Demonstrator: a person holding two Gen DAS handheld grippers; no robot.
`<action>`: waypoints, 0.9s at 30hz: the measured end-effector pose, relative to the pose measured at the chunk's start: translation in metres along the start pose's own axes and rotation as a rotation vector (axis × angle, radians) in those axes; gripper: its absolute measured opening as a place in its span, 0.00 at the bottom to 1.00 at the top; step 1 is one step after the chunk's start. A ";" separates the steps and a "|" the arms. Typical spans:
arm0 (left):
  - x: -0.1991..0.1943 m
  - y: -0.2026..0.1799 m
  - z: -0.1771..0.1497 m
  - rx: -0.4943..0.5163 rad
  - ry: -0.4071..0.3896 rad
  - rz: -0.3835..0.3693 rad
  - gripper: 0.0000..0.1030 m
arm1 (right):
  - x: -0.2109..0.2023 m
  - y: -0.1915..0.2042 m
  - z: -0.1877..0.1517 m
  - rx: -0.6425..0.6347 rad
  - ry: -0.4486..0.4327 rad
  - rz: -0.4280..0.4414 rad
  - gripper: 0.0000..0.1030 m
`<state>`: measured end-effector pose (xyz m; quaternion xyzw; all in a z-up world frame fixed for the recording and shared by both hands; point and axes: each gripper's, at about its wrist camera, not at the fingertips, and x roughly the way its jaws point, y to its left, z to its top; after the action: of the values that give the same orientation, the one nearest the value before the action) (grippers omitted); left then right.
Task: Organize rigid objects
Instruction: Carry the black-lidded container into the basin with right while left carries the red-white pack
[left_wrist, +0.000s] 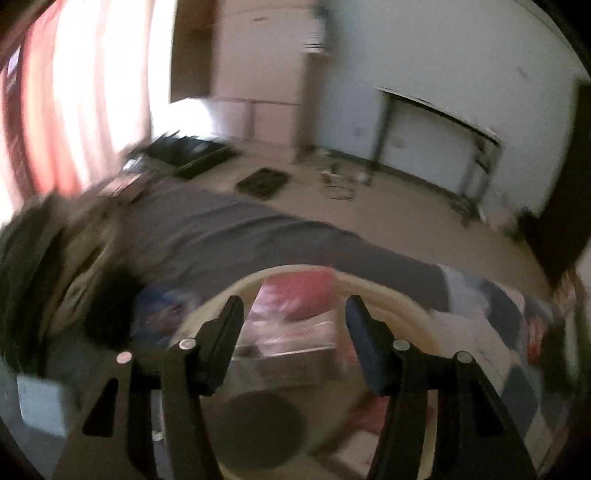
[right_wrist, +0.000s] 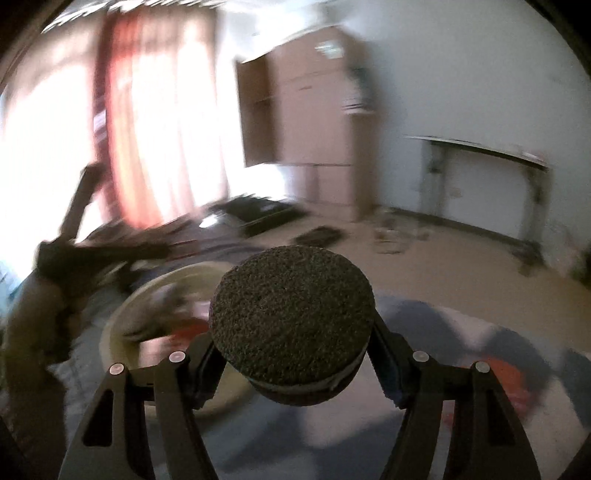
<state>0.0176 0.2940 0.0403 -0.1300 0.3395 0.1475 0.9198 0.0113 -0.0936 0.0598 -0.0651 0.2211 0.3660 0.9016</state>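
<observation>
The right gripper (right_wrist: 291, 354) is clamping a rough round puck (right_wrist: 291, 314) beside the cream basin (right_wrist: 118, 317), probably carrying it there for release, while the left gripper (left_wrist: 295, 332) is hovering wide and empty over it.

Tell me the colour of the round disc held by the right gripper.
Dark grey-brown and speckled: the round disc, seen best in the right wrist view.

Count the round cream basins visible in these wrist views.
1. The cream basin sits under the open left claw; it also shows left of the right claw.
</observation>
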 end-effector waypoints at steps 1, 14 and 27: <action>0.002 0.014 -0.001 -0.057 -0.003 0.005 0.55 | 0.013 0.022 0.001 -0.032 0.029 0.054 0.66; 0.045 0.025 -0.013 -0.102 0.116 0.020 0.46 | 0.128 0.105 -0.019 -0.106 0.224 0.155 0.66; -0.006 -0.004 0.003 -0.093 -0.015 -0.147 1.00 | 0.084 0.113 -0.016 -0.124 0.134 0.105 1.00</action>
<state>0.0158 0.2901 0.0471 -0.1960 0.3149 0.0962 0.9237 -0.0187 0.0369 0.0134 -0.1336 0.2610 0.4208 0.8585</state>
